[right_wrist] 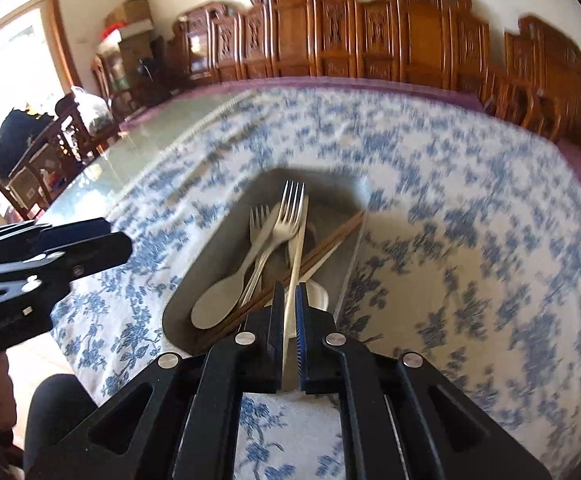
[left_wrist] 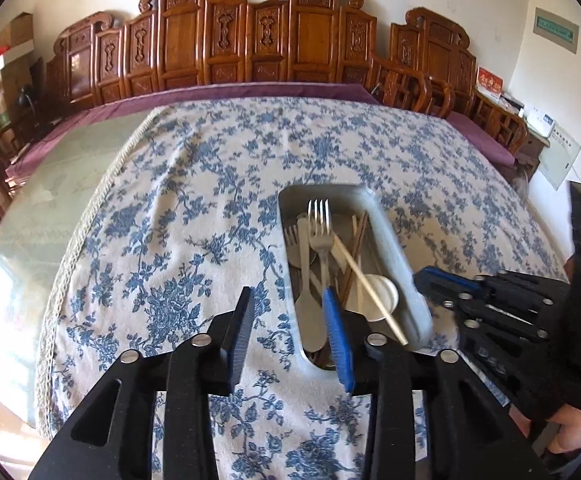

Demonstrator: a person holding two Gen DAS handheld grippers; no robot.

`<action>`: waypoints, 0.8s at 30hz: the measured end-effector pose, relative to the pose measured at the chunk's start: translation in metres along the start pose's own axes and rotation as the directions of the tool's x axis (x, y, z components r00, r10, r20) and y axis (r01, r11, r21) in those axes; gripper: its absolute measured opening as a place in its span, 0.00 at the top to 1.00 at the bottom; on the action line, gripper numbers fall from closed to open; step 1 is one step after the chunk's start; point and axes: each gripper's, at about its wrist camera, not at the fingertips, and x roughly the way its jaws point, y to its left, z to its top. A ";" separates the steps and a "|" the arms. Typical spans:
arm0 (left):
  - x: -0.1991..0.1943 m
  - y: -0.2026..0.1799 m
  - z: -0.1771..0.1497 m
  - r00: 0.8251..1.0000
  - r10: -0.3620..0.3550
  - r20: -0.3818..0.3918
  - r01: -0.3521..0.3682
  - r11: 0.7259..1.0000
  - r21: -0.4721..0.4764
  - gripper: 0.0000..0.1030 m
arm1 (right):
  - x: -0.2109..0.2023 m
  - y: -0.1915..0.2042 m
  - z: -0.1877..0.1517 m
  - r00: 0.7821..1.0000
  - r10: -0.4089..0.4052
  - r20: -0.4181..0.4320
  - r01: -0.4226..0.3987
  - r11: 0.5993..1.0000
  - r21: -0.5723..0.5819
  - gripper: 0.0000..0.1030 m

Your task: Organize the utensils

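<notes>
A: Your left claw point(left_wrist: 290, 312) stands apart, nothing between the fingers. One pad is black and ribbed, the other blue and ribbed. It hangs over the near end of the tray point(left_wrist: 398, 248), lower centre of the left wrist view.

B: And the right claw?

A: Your right claw point(right_wrist: 290, 304) is clamped on a pale chopstick point(right_wrist: 296, 248). The thin straight stick runs up from between the pads, over the tray in the centre of the right wrist view.

B: Tray contents?

A: The tray is a shallow oblong of dull grey metal with rounded corners. In it are a steel fork point(left_wrist: 319, 226), tines toward the top of the frame, a second fork point(right_wrist: 259, 216) behind it, a pale flat spoon point(right_wrist: 226, 288), brown chopsticks point(right_wrist: 330, 240) lying crosswise, and a small white round dish point(left_wrist: 378, 292) at the near end. Another pale chopstick point(left_wrist: 370, 284) lies slantwise across the dish and over the tray's rim.

B: Surface?

A: The table point(left_wrist: 50, 200) has a glossy greenish top showing at left. Over it lies a soft white tablecloth point(left_wrist: 210, 184) with a blue flower print and a braided edge. Purple cloth shows at the far side.

B: Room?

A: Carved wooden chairs point(left_wrist: 306, 36) line a white wall. Cardboard boxes point(left_wrist: 14, 36) are stacked at upper left. The right wrist view is blurred at right.
</notes>
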 end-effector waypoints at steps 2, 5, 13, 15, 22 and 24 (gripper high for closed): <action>-0.010 -0.005 0.001 1.000 -0.001 0.026 0.001 1.000 -0.008 0.49 | -0.018 -0.003 0.001 0.999 -0.011 0.032 0.011 1.000 -0.011 0.86; -0.026 -0.018 0.003 0.998 -0.001 0.055 0.001 1.000 -0.009 0.41 | -0.050 -0.014 0.002 0.997 -0.016 0.082 0.016 1.000 0.000 0.84; -0.068 -0.052 0.003 0.990 0.034 0.138 -0.039 0.999 0.032 0.14 | -0.122 -0.040 -0.003 0.979 -0.080 0.185 0.072 0.996 0.051 0.50; -0.082 -0.061 0.004 0.985 0.040 0.168 -0.046 0.998 0.036 0.10 | -0.141 -0.044 -0.005 0.971 -0.099 0.216 0.087 0.994 0.061 0.38; -0.125 -0.088 0.007 0.968 0.047 0.247 -0.058 0.998 0.038 0.08 | -0.198 -0.044 -0.011 0.939 -0.133 0.316 0.118 0.991 0.065 0.05; -0.133 -0.093 0.007 0.966 0.048 0.255 -0.058 0.998 0.030 0.08 | -0.211 -0.044 -0.013 0.932 -0.133 0.337 0.116 0.991 0.068 0.03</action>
